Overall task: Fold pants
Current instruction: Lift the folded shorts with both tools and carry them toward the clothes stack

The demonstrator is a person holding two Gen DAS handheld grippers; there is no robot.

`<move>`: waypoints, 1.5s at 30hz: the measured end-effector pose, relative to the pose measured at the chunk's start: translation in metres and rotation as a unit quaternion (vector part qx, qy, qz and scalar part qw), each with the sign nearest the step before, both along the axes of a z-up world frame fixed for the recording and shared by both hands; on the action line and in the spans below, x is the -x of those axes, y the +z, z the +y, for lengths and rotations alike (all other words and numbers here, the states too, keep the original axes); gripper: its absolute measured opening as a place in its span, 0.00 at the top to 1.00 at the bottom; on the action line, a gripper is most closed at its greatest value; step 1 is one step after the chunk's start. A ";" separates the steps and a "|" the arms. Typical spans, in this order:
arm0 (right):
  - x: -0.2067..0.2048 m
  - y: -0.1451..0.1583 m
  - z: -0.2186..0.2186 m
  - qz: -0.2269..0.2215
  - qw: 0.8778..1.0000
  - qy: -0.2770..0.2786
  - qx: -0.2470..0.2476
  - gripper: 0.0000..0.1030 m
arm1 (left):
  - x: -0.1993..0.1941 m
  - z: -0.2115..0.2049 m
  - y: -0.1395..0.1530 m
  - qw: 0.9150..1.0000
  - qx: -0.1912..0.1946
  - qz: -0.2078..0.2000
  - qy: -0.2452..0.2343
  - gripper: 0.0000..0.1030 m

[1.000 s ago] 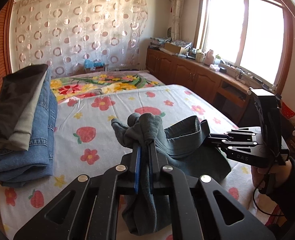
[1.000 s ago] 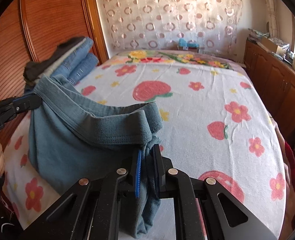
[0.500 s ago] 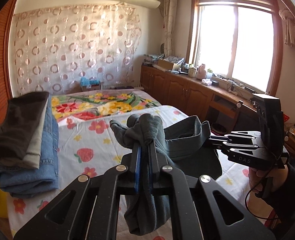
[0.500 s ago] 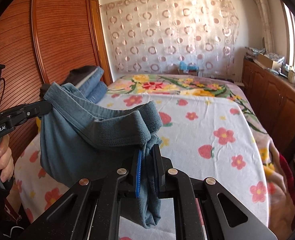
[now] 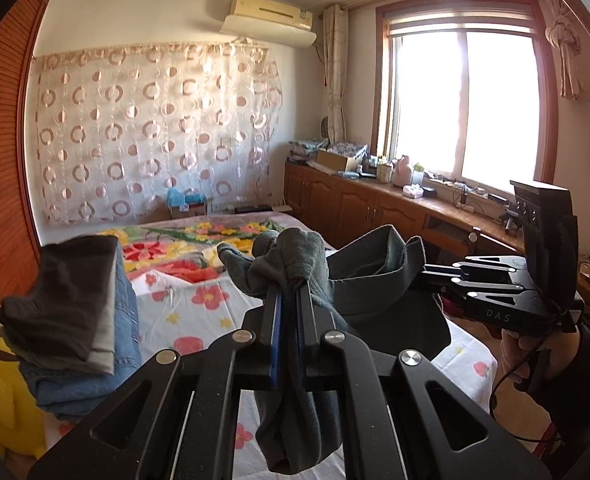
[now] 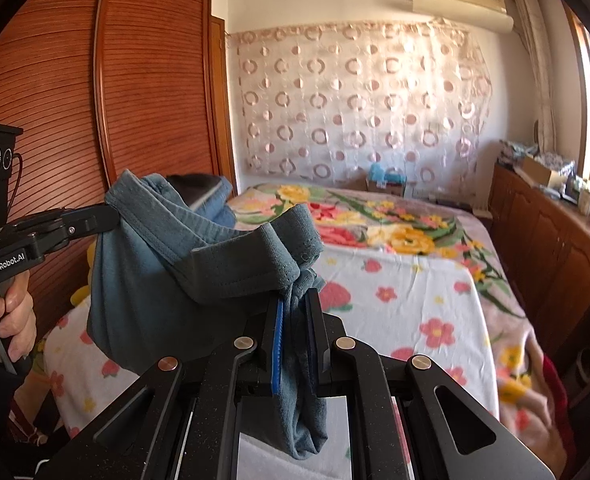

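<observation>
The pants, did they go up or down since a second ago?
Up. Both grippers, left and right, lifted the gray-blue pants higher above the bed. Nothing was let go: both jaws stay shut on the waistband. The folded stack stayed put.

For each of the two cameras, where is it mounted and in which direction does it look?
Left wrist: sits on the left gripper, facing the window and cabinets; shows its fingers shut on the grey-blue pants, plus the right gripper and right hand.
Right wrist: sits on the right gripper, facing the wardrobe and curtain; shows the left gripper and left hand.
Shared: pants, flowered bed, folded clothes pile.
</observation>
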State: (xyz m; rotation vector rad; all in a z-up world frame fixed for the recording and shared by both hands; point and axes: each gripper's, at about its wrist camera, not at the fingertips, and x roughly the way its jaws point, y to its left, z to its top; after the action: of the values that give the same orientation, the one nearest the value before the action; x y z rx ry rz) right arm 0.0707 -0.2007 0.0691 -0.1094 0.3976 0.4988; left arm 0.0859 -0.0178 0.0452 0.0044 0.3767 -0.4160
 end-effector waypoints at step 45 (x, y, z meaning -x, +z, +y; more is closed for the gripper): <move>-0.157 0.020 0.062 -0.060 0.988 0.132 0.056 0.90 | -0.051 0.123 0.005 0.990 0.016 -0.019 0.142 0.93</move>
State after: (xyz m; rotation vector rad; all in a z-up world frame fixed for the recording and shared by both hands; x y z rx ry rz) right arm 0.2278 -0.1389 0.0891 -0.3020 0.2929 0.7273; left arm 0.1367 0.1050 0.0504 -0.0727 0.3275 -0.1400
